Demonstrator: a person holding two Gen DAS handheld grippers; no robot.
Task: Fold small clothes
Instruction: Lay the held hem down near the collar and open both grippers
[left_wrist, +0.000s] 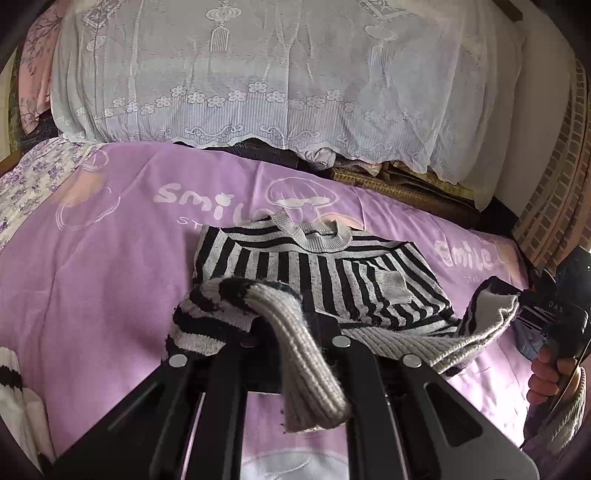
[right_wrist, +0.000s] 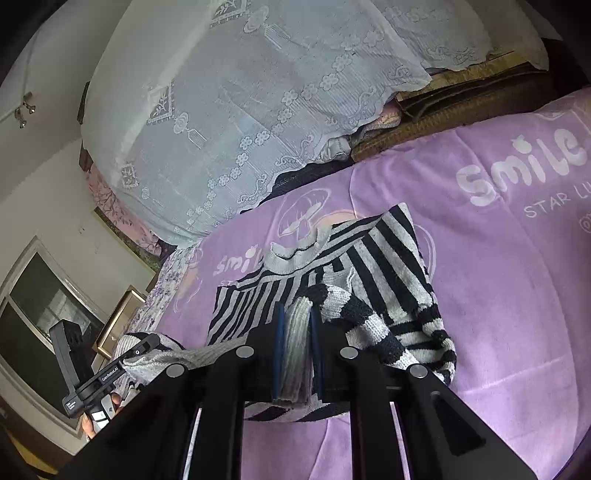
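A small black-and-grey striped sweater (left_wrist: 332, 273) lies on the purple blanket (left_wrist: 110, 266), neck towards the far side. Its grey ribbed hem (left_wrist: 310, 369) is lifted off the blanket and drapes back over my left gripper (left_wrist: 284, 317), which is shut on it. At the right edge of this view my right gripper (left_wrist: 532, 306) pinches the hem's other corner. In the right wrist view the sweater (right_wrist: 384, 258) bunches beside my right gripper (right_wrist: 297, 314), whose blue pads (right_wrist: 279, 332) are shut on the ribbed hem (right_wrist: 295, 354). My left gripper (right_wrist: 144, 345) shows at lower left, holding the stretched hem.
A tall pile under a white lace cover (left_wrist: 258, 74) stands behind the blanket, with a woven mat (left_wrist: 406, 184) at its foot. A brick wall (left_wrist: 554, 206) is at the right. Another black-and-white striped cloth (left_wrist: 11, 373) lies at the left edge. A window (right_wrist: 44, 295) is at the left.
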